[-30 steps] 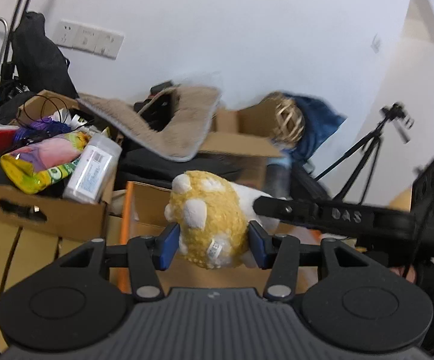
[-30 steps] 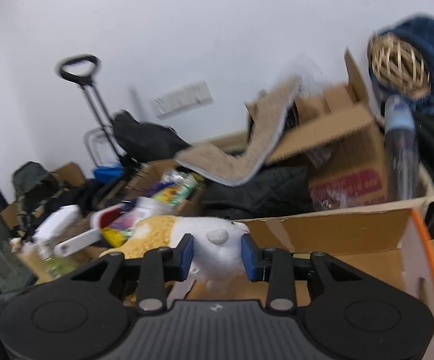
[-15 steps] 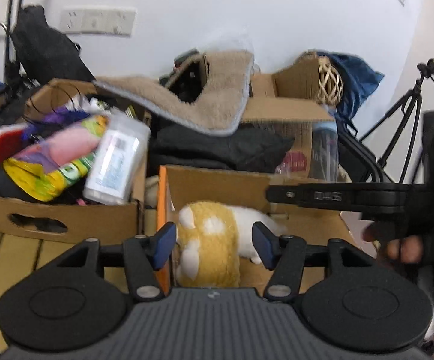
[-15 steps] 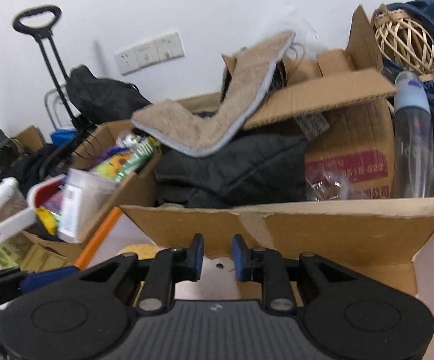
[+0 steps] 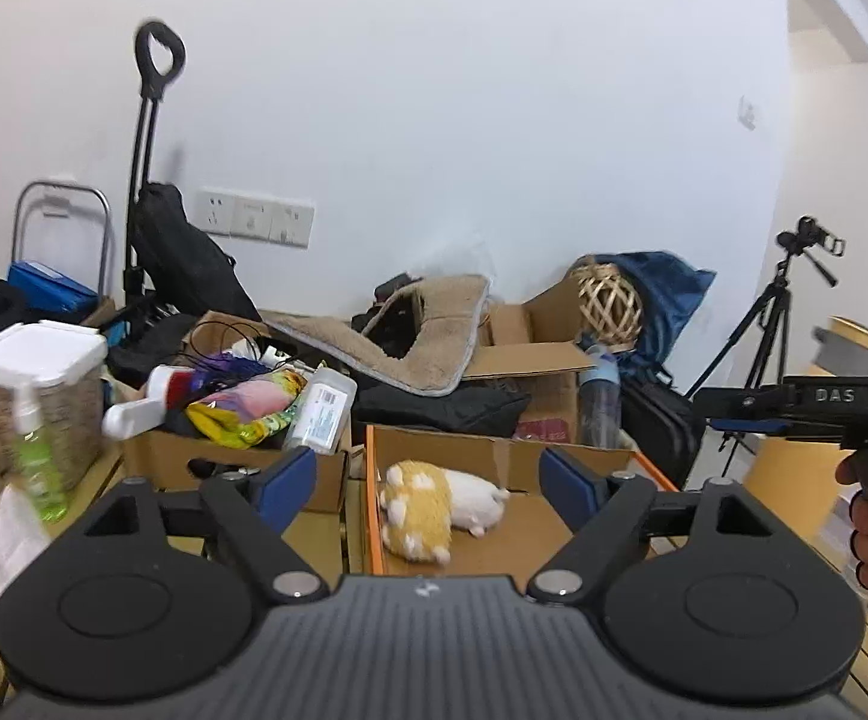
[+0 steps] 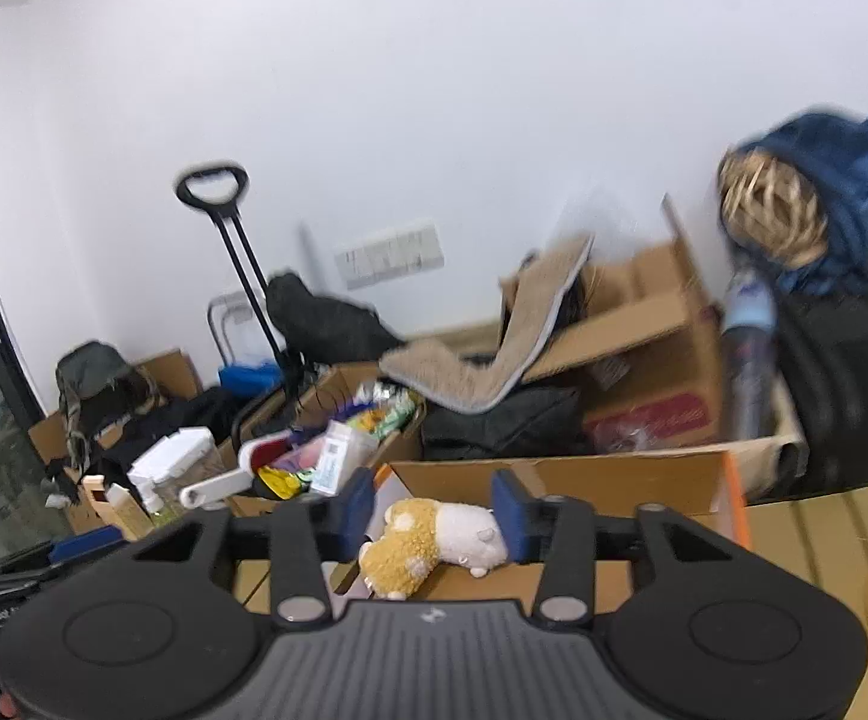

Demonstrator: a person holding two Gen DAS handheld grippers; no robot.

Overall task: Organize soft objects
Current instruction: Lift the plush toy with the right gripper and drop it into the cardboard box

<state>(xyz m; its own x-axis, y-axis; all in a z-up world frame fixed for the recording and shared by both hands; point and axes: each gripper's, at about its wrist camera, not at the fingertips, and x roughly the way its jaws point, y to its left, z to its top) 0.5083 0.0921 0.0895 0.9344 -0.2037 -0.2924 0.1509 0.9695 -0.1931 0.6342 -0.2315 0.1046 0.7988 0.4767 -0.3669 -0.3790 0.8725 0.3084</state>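
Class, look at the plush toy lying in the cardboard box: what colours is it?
The plush toy is yellow with white patches and a white half, clearest in the left wrist view.

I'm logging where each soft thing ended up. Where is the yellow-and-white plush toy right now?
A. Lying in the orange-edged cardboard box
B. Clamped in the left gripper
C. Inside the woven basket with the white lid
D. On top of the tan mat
A: the plush toy lies on the floor of the box, and no gripper pad touches it.
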